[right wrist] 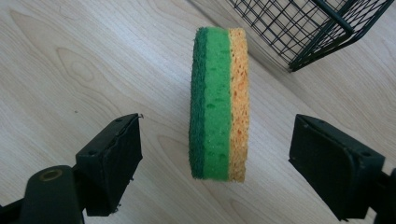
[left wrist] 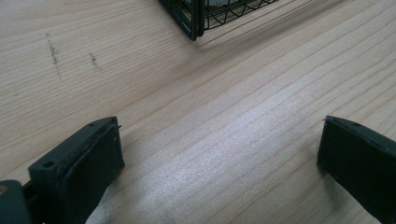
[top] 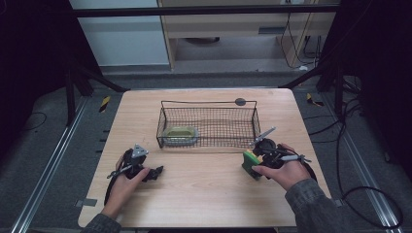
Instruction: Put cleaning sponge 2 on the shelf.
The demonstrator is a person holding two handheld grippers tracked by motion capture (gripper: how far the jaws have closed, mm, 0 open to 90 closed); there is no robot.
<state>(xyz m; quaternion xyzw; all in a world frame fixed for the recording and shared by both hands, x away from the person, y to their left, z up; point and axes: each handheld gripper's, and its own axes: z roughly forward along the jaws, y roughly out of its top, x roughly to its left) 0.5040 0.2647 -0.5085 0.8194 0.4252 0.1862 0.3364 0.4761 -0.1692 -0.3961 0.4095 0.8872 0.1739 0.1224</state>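
Nearest the person, both hands rested on the pale wooden table. The left gripper lay low on the wood, and its own view showed the jaws spread wide with nothing but bare grain between them, a detail the high view was too small to give.

The right gripper sat to the other side. From above, a sponge looked to be right at its tip, but the right gripper view told it better: the sponge stood on edge between the two jaws, dark green scouring face toward one, yellow cellular side toward the other, with clear gaps on both sides. The jaws stood open around it, pressing on nothing.

Beyond the hands, the black wire basket stood mid-table, and the high view alone revealed an olive-green dish in its left end. Each gripper view caught just a corner of the mesh.
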